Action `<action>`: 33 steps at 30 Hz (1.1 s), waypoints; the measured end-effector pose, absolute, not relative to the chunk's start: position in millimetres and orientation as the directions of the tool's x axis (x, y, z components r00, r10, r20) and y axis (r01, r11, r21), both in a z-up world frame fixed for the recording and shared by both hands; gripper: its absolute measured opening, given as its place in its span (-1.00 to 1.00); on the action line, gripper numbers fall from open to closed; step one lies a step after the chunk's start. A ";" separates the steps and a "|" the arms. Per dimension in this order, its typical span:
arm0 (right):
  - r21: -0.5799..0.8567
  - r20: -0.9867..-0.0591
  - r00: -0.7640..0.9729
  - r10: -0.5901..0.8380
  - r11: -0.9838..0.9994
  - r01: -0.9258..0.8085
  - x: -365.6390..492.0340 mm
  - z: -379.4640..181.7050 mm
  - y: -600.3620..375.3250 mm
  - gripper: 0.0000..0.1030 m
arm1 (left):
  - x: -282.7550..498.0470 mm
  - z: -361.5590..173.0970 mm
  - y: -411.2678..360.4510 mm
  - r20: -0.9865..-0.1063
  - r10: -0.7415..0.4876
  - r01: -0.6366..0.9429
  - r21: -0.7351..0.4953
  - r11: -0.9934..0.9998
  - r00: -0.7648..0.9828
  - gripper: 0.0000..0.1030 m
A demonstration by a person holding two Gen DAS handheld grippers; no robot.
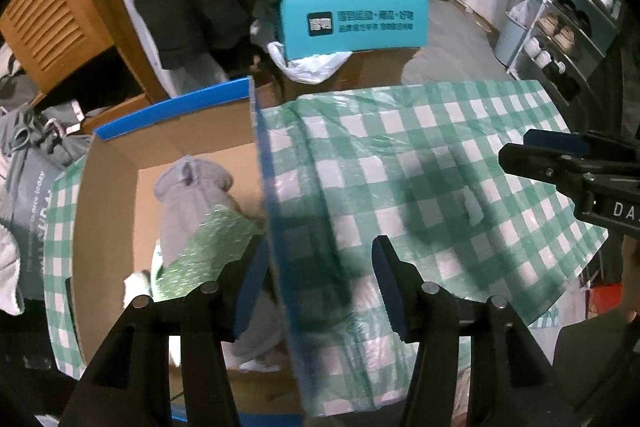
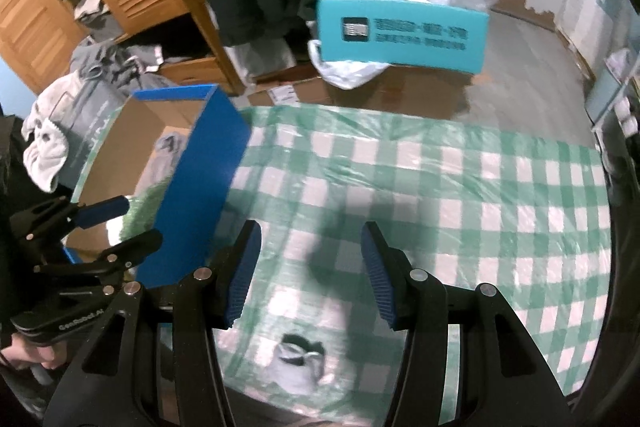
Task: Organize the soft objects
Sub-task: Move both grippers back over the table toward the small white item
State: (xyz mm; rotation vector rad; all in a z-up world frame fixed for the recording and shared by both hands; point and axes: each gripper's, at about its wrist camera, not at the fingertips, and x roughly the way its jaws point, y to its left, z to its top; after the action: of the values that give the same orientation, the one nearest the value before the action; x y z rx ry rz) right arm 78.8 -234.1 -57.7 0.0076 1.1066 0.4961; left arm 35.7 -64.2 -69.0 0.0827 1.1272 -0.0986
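Currently both the left gripper [image 1: 320, 279] and right gripper [image 2: 310, 275] are held with jaws open and empty; 1 small grey soft item [image 2: 298, 367] lies on the checked worktop [image 2: 480, 195], others already in the box [image 1: 180, 115]. It could be snagged with the loose cloth. Clothes clutter the room.

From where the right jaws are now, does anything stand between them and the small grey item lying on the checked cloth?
Nothing visible does. The right gripper hangs open above the bare checked cloth, and the grey item lies just below and between its jaws.
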 end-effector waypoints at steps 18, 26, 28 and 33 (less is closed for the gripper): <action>0.246 -0.902 0.292 0.318 0.934 -0.258 97.4 -113.0 -285.2 0.02 | 64.8 -112.3 -110.7 -0.945 -0.108 0.163 -0.059 0.985 0.308 0.10; 0.216 -0.930 0.244 0.276 0.945 -0.244 104.1 -144.0 -286.1 0.02 | 73.4 -134.0 -129.6 -0.958 -0.078 0.199 -0.023 0.980 0.276 0.28; 0.216 -0.934 0.230 0.272 0.946 -0.241 105.6 -152.4 -285.3 0.02 | 77.1 -139.6 -131.7 -0.962 -0.073 0.202 -0.018 0.979 0.264 0.28; 0.212 -0.945 0.194 0.262 0.946 -0.246 107.6 -171.9 -283.0 0.02 | 82.3 -153.0 -134.4 -0.968 -0.047 0.206 0.005 0.979 0.247 0.35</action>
State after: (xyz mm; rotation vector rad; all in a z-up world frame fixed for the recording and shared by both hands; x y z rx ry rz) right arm 107.6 -283.0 -171.9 0.0145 1.3288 0.3561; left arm 82.3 -134.4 -153.0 0.1403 1.3108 -0.1733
